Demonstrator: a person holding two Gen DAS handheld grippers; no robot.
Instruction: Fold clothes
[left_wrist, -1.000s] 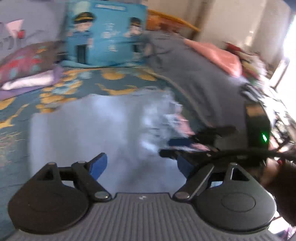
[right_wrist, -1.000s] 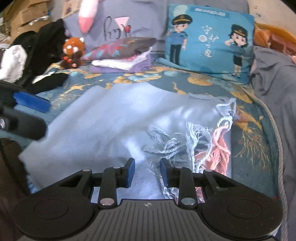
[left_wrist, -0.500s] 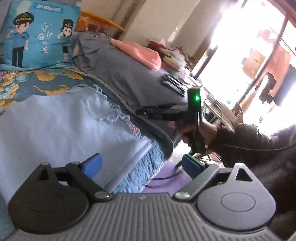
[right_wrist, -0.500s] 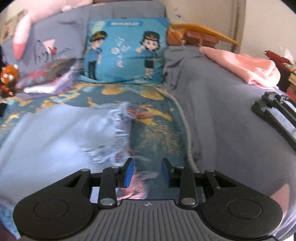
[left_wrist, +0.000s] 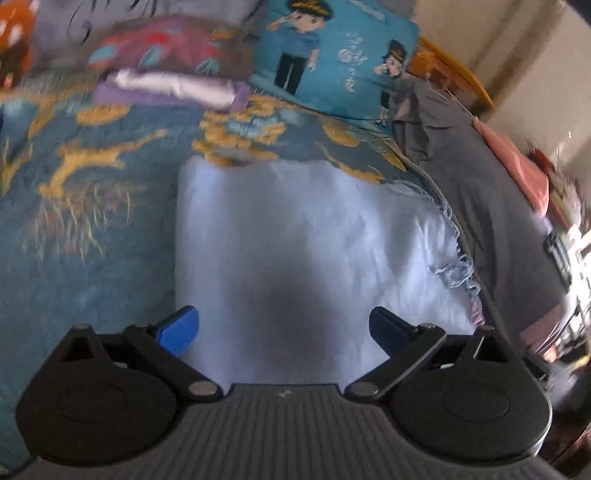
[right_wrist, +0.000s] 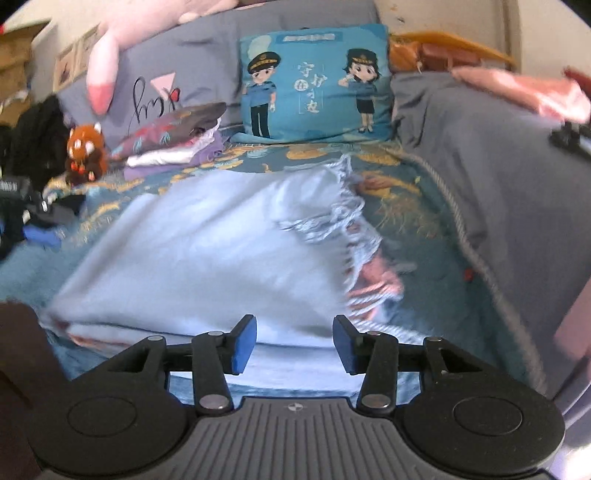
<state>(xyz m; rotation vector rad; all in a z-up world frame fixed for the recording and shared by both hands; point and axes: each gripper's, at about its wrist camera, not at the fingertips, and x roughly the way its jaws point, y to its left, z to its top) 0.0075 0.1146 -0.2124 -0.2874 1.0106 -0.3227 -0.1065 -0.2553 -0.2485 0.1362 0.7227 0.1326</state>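
Note:
A pale blue fringed cloth (left_wrist: 295, 236) lies folded flat on the teal patterned bedspread (left_wrist: 85, 192). It also shows in the right wrist view (right_wrist: 221, 251), with its tassels (right_wrist: 351, 221) along the right edge. My left gripper (left_wrist: 283, 326) is open and empty, just above the cloth's near edge. My right gripper (right_wrist: 293, 343) is open and empty, hovering at the cloth's near folded edge.
A stack of folded clothes (right_wrist: 173, 144) and a blue cartoon pillow (right_wrist: 314, 81) sit at the back of the bed. A red panda toy (right_wrist: 86, 147) stands at the left. A grey blanket (right_wrist: 498, 166) with a pink garment (right_wrist: 524, 92) covers the right side.
Both grippers have swung back over the cloth. The right gripper's jaws have opened wider. The cloth now lies flatter and folded.

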